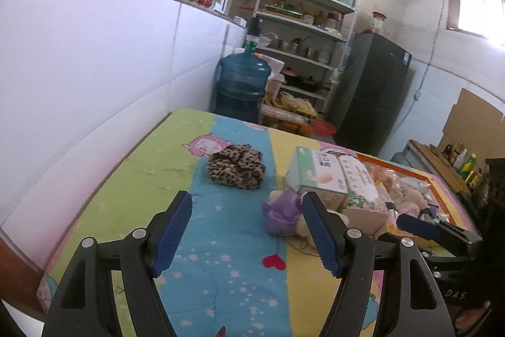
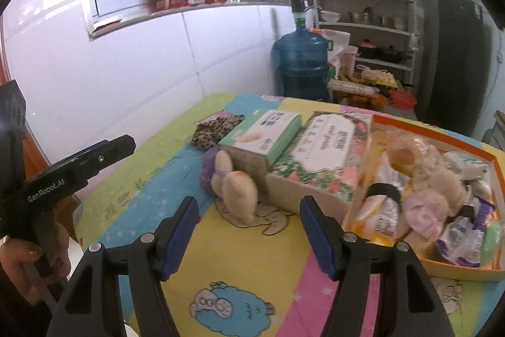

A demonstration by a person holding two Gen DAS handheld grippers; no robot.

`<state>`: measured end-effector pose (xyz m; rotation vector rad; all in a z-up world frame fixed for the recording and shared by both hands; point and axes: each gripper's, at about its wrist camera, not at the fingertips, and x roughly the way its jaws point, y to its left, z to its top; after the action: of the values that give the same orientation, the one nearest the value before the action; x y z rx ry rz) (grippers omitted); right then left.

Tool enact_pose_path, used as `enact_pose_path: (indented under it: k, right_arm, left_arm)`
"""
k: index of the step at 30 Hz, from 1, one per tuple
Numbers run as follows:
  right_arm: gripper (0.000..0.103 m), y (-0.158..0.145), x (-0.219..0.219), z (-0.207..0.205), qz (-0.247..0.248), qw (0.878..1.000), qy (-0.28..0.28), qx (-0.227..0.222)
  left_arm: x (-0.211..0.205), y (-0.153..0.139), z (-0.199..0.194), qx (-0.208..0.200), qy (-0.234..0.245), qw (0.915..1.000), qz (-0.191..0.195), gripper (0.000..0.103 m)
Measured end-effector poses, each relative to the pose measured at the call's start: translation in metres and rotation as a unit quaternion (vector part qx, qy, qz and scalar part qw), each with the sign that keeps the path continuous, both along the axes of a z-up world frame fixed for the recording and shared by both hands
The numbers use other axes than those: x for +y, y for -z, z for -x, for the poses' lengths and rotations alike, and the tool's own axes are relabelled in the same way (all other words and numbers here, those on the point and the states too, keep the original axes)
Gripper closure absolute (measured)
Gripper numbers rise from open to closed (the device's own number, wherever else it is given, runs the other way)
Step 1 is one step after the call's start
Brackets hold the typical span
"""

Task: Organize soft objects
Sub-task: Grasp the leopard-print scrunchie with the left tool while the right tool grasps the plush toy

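Note:
A plush toy in a purple dress (image 1: pixel 282 212) lies on the colourful cartoon tablecloth (image 1: pixel 221 258), just ahead of my left gripper's right finger. A leopard-print scrunchie (image 1: pixel 235 166) lies farther back. My left gripper (image 1: pixel 247 234) is open and empty. In the right wrist view the same plush (image 2: pixel 235 187) lies ahead of my open, empty right gripper (image 2: pixel 249 234), against a green box (image 2: pixel 268 136). The scrunchie (image 2: pixel 213 130) sits behind it. An orange-rimmed tray (image 2: pixel 442 131) at right holds plush toys and wrapped packets.
A floral box (image 2: pixel 322 155) lies between the green box and the tray. The white tiled wall (image 1: pixel 79 84) borders the table on the left. A blue water jug (image 1: pixel 243 84), metal shelves (image 1: pixel 303 30) and a dark fridge (image 1: pixel 372 97) stand beyond the far edge.

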<state>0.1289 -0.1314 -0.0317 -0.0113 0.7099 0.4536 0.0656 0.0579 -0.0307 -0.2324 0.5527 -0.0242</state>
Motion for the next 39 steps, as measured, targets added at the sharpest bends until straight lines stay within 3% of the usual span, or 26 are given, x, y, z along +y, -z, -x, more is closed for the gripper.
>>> enact_pose_path:
  k: [18,27,28,32,39]
  right_arm:
    - [0.036,0.042,0.038,-0.040,0.023,0.998,-0.026,0.052]
    - [0.037,0.052,0.050,-0.054,0.031,0.997,-0.033,0.061]
    - [0.038,0.054,0.050,-0.056,0.029,0.997,-0.035,0.063]
    - [0.061,0.058,0.054,-0.060,0.030,0.997,-0.037,0.060]
    - [0.068,0.056,0.053,-0.053,0.006,0.997,-0.056,0.051]
  left_arm:
    - [0.030,0.026,-0.014,0.024,-0.014,0.9994,0.022,0.029]
    - [0.036,0.029,-0.038,0.033,-0.003,0.9995,0.003,0.029]
    - [0.036,0.030,-0.040,0.033,-0.002,0.9994,-0.001,0.029]
    - [0.037,0.027,-0.057,0.036,0.004,0.9991,-0.023,0.029]
    - [0.033,0.031,-0.107,0.056,0.031,0.9976,-0.026,0.029]
